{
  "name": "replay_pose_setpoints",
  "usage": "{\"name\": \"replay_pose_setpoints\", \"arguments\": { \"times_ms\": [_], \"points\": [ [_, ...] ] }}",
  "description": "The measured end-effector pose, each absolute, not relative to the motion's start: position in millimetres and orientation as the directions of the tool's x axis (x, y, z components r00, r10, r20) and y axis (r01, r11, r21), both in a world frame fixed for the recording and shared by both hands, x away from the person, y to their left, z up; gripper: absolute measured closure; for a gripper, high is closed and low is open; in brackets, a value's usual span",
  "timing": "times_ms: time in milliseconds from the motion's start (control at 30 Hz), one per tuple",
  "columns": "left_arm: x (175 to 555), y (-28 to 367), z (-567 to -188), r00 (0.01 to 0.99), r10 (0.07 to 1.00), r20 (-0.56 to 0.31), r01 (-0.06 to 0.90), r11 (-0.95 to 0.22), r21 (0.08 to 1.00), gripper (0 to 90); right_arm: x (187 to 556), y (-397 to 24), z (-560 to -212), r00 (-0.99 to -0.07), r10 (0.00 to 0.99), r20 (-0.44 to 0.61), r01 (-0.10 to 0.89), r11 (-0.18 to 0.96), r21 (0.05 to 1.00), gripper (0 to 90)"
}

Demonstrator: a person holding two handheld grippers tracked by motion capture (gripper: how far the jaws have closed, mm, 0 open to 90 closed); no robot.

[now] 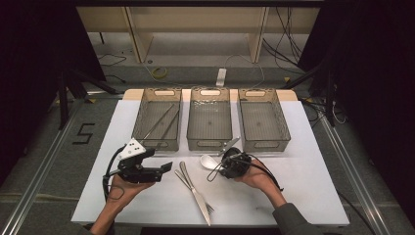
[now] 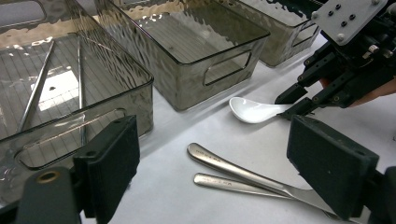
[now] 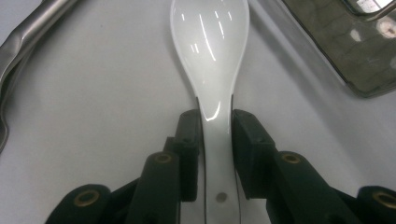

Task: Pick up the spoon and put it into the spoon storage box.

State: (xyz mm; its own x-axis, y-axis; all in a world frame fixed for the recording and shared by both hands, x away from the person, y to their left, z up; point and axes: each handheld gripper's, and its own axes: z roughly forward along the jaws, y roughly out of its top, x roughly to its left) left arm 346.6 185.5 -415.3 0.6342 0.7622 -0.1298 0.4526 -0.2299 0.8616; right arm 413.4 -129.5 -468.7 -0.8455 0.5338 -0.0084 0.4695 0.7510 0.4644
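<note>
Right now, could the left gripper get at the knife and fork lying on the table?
Probably yes. The left gripper is open beside the knife and fork, with bare table between and nothing on top of them.

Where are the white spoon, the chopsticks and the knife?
white spoon (image 3: 210, 51), right gripper view, on its bowl.
chopsticks (image 1: 157, 122), high view, mid-length, in the left bin.
knife (image 2: 233, 166), left gripper view, on its handle.

White spoon (image 3: 211, 60), smoky grey bins (image 1: 209, 120), black tools (image 3: 216, 128).
</note>
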Motion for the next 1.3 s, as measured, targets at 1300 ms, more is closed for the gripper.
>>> {"name": "replay_pose_setpoints", "arguments": {
  "times_ms": [1300],
  "points": [
    [347,187,-415,0.625,0.770,-0.127,0.454,-0.226,0.862,16.9,409,-147,-418,-0.827,0.561,-0.014,0.444,0.669,0.596,76.5]
  ]
}}
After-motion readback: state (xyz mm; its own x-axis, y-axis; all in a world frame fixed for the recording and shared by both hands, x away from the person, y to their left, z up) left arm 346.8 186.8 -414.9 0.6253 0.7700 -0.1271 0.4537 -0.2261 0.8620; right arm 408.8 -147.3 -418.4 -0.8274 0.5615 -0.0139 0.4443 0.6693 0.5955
